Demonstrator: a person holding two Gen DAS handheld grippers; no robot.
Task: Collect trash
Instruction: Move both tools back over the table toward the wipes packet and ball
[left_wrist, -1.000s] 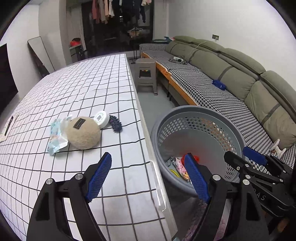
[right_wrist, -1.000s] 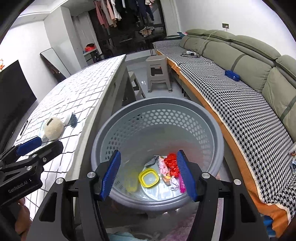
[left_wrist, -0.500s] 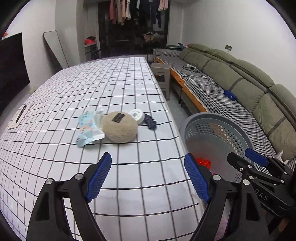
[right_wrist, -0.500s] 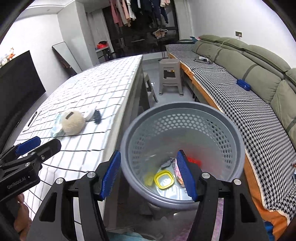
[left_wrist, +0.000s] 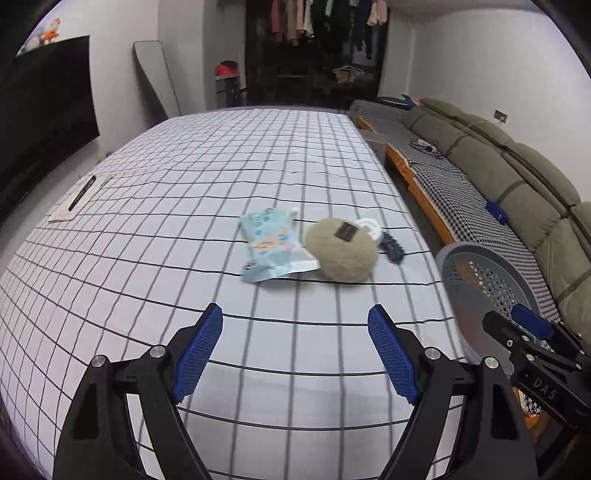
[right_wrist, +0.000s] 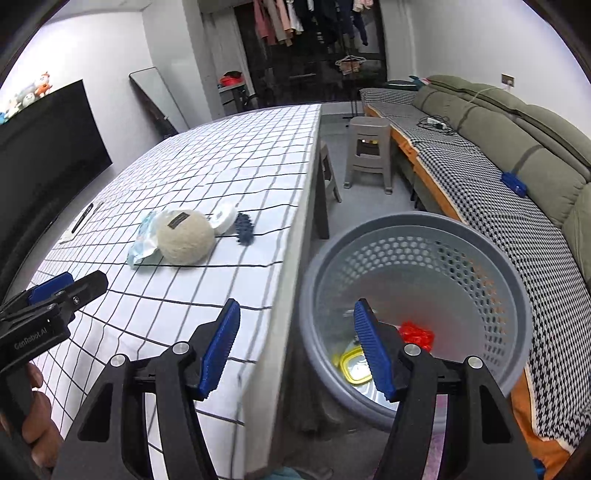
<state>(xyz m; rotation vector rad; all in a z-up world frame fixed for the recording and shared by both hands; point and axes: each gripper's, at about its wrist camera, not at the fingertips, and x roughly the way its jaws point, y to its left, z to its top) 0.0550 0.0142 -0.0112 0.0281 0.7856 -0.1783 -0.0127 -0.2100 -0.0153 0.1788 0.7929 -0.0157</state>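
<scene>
A light blue snack wrapper (left_wrist: 271, 245) lies on the checked table (left_wrist: 184, 206), touching a beige fuzzy ball (left_wrist: 341, 249). A white round lid (left_wrist: 369, 229) and a dark blue spiky piece (left_wrist: 393, 249) lie just right of the ball. My left gripper (left_wrist: 295, 350) is open and empty, above the table short of the wrapper. My right gripper (right_wrist: 295, 343) is open and empty, over the table edge beside the grey basket (right_wrist: 517, 295). The basket holds a yellow lid (right_wrist: 354, 367) and red trash (right_wrist: 417, 334). The wrapper (right_wrist: 142, 243) and ball (right_wrist: 184, 236) also show in the right wrist view.
A paper with a black pen (left_wrist: 81, 194) lies at the table's far left. A grey stool (right_wrist: 369, 151) stands on the floor beyond the basket. A long green sofa (right_wrist: 517, 140) runs along the right wall. A black TV (left_wrist: 40, 103) is on the left.
Both grippers have swung left, from over the basket toward the table. The wrapper and ball now sit ahead of my left gripper. Both stay open and empty.
</scene>
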